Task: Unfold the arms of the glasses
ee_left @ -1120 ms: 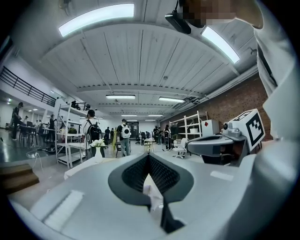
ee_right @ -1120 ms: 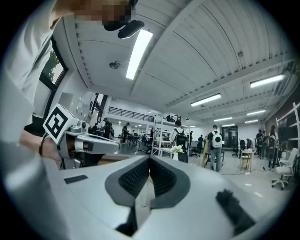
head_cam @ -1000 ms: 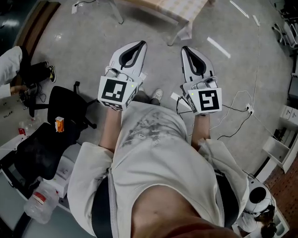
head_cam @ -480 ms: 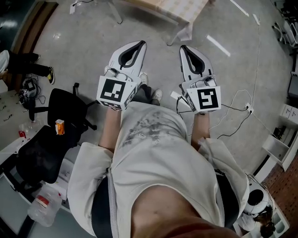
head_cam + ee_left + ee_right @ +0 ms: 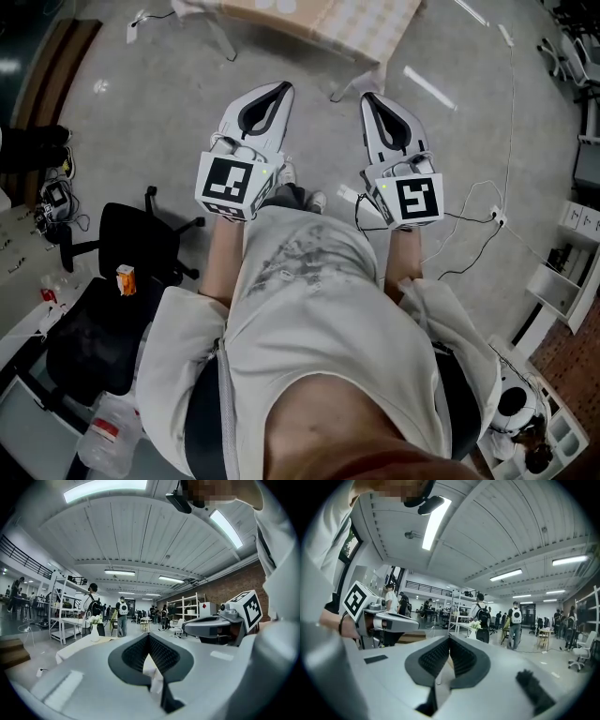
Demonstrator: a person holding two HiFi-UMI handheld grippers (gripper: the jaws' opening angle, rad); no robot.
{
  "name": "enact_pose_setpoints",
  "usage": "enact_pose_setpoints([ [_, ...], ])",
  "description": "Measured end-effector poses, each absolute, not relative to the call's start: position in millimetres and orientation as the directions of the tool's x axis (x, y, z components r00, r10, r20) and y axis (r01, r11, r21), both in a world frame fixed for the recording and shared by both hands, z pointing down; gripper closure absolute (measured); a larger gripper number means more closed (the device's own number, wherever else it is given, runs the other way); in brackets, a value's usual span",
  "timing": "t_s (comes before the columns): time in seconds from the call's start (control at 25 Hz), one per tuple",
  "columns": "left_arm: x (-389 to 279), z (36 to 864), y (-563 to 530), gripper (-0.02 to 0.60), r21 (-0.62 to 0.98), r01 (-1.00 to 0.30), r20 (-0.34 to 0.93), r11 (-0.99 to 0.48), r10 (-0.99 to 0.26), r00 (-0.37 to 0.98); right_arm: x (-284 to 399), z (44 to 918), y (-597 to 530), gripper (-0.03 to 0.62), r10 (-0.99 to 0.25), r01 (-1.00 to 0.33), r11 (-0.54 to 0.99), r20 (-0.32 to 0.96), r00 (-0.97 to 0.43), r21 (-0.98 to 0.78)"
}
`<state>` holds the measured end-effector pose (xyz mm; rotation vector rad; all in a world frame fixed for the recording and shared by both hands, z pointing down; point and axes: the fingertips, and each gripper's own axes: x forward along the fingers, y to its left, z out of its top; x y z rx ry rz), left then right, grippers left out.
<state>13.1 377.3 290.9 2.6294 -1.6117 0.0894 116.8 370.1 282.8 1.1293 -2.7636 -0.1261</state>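
Tongs in both hands are pressed together with nothing between them. In the head view the left tongs (image 5: 284,86) and the right tongs (image 5: 367,96) point forward side by side, a gap between them, held out in front of the person's pale shirt (image 5: 309,309). Each carries its marker cube (image 5: 230,183) at the end nearer the body. In the left gripper view the left tongs (image 5: 149,634) meet at the tip, and the dark ribbed pads (image 5: 163,656) enclose only an empty hollow. The right gripper view shows the same for the right tongs (image 5: 449,637).

The glasses cannot be made out in any view. A worktop (image 5: 361,21) with a checked cloth stands at the top edge of the head view, ahead of the tongs and well apart from them. In the left gripper view a cloth-covered worktop (image 5: 70,649) bears a white vase (image 5: 94,632) of flowers, with people (image 5: 123,616) and metal shelves (image 5: 61,606) beyond it.

On the grey floor (image 5: 169,103) to the person's left stands a black chair (image 5: 131,239), with a small orange carton (image 5: 125,279) and a clear bottle (image 5: 111,433) near it. A thin cable (image 5: 473,234) trails across the floor on the right.
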Motion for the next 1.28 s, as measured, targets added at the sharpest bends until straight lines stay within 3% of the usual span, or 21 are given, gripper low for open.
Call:
enact_pose_setpoints([
  [0.72,-44.6,297.0,291.2,0.572,0.053,-0.861,0.074,-0.506,-0.857,0.509,55.9,286.3,291.3,0.577,-0.74,-0.724,0.673,0.142,-0.658,0.15],
  [1.28,-54.1,306.4,224.7,0.572,0.048,-0.884,0.097,-0.466,-0.878,0.468,40.1,295.6,216.7,0.577,-0.693,-0.679,0.721,0.146,-0.706,0.14],
])
